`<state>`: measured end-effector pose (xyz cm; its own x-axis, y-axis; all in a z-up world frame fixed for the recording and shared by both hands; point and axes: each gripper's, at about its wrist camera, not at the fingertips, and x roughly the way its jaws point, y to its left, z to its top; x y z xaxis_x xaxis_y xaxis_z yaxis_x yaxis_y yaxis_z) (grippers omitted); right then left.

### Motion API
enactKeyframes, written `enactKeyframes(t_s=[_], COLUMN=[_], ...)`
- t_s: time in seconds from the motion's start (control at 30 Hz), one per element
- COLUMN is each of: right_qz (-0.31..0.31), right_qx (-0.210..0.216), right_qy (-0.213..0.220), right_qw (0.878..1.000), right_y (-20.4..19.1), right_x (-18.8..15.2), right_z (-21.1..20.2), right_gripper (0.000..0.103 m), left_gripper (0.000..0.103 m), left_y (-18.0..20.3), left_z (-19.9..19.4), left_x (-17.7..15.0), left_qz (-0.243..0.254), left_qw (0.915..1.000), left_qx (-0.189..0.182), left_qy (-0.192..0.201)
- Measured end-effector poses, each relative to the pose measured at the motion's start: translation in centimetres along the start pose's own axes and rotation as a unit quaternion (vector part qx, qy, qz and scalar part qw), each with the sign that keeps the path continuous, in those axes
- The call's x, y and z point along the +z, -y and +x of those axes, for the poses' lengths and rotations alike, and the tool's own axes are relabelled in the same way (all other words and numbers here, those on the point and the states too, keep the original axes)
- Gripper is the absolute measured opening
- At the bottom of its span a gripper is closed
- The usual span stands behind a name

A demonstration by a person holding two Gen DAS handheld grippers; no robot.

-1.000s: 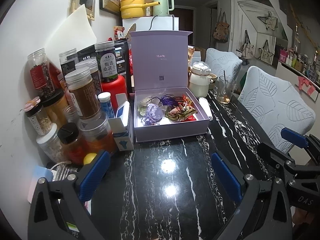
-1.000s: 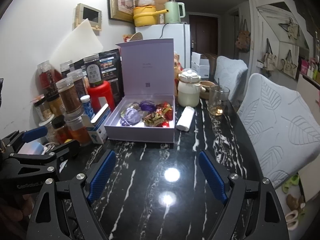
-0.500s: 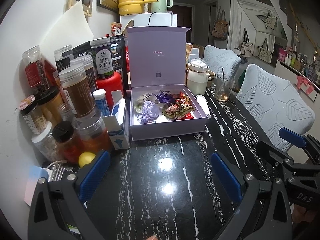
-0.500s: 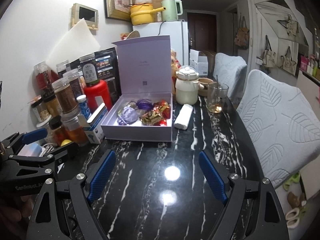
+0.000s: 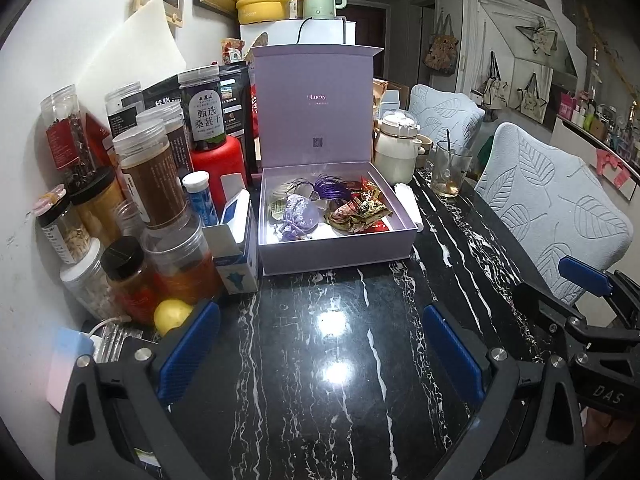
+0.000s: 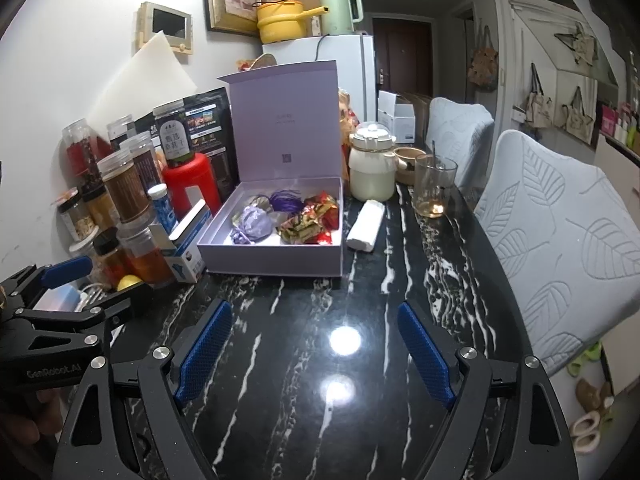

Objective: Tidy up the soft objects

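We see the left claw (image 5: 316, 354) spread wide with nothing between its blue pads, low over the black white-veined marble desk (image 5: 340, 400). To its left crowd clear plastic jars with dried goods (image 5: 150, 184). Well ahead of it, across bare desk, stands the open lilac cardboard gift box (image 5: 332, 252), its lid upright at the back. Inside the box, from left to right, lie a lilac drawstring fabric pouch (image 5: 298, 220), a purple thread tassel (image 5: 330, 190) just behind it, and a heap of red-and-gold crinkled foil wrappers (image 5: 360, 210) on the right half.

The right claw (image 6: 316, 354) is likewise spread and empty, hovering over the desk. The same box (image 6: 272, 260) sits ahead and a little left of it, well apart. Just beside the box's right wall lies a white rolled cloth (image 6: 366, 226), its long axis running away from us, roughly along that wall, the far end tilted slightly right.
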<state>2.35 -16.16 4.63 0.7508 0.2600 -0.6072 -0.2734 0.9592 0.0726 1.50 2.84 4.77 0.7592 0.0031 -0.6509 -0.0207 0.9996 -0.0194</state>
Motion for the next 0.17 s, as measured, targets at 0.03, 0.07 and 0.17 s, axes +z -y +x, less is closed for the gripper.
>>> enactKeyframes(t_s=[0.03, 0.07, 0.17], right_qz=[0.001, 0.001, 0.002], right_qx=[0.000, 0.000, 0.000], right_qy=[0.000, -0.001, -0.002], right_qw=[1.000, 1.000, 1.000], right_y=[0.04, 0.06, 0.14], right_x=[-0.03, -0.06, -0.13], right_z=[0.03, 0.07, 0.25], right_gripper=[0.086, 0.086, 0.086], left_gripper=[0.103, 0.103, 0.103], left_y=[-0.02, -0.06, -0.03], left_z=[-0.01, 0.07, 0.45], left_x=[0.01, 0.03, -0.09], left_qz=[0.001, 0.001, 0.003], left_qw=[1.0000, 1.0000, 1.0000], left_qx=[0.000, 0.001, 0.001], left_qy=[0.000, -0.001, -0.005])
